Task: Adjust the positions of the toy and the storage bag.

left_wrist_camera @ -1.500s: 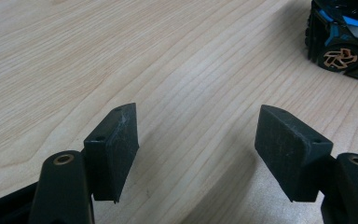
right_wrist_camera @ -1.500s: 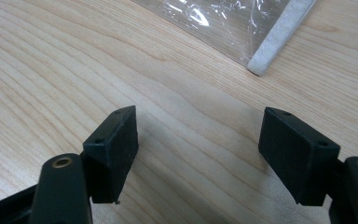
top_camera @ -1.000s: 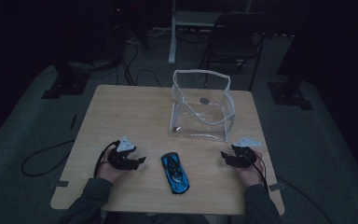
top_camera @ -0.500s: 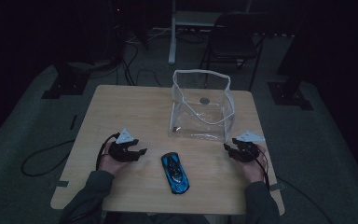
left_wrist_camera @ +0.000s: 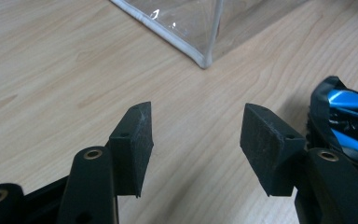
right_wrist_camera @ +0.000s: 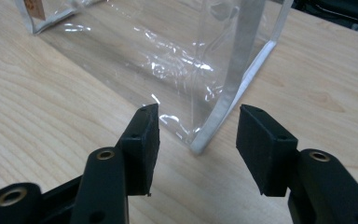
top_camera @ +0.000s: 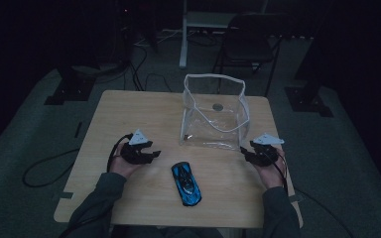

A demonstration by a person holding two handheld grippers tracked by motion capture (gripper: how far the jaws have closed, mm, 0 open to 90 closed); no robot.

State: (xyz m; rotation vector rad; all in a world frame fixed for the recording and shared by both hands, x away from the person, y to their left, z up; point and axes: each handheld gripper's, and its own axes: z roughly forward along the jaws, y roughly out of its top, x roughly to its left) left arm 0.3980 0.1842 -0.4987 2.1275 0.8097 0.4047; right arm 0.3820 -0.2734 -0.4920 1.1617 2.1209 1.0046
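A blue and black toy car (top_camera: 186, 183) lies on the wooden table (top_camera: 129, 109) near the front edge, also seen at the right of the left gripper view (left_wrist_camera: 345, 116). Behind it stands a clear plastic bag (top_camera: 213, 119) with white trim, open at the top. My left gripper (top_camera: 151, 153) hovers left of the car, pointing toward it. Its jaws (left_wrist_camera: 196, 135) are open, have just been closing, and have nothing between them. My right gripper (top_camera: 245, 151) is at the bag's front right corner (right_wrist_camera: 205, 140). It is open (right_wrist_camera: 196, 140), its jaws a little narrower than before, and the corner lies just beyond them.
A small round disc (top_camera: 218, 106) lies inside the bag, and an orange label (right_wrist_camera: 35, 9) shows on it. Behind the table stand a dark chair (top_camera: 250, 39) and a white post (top_camera: 183, 34). Cables (top_camera: 44, 168) and black stand bases (top_camera: 64, 91) lie on the floor.
Both hands have lifted and moved away from the front edge. The left gripper has drifted right, toward the car. Car and bag have not moved.
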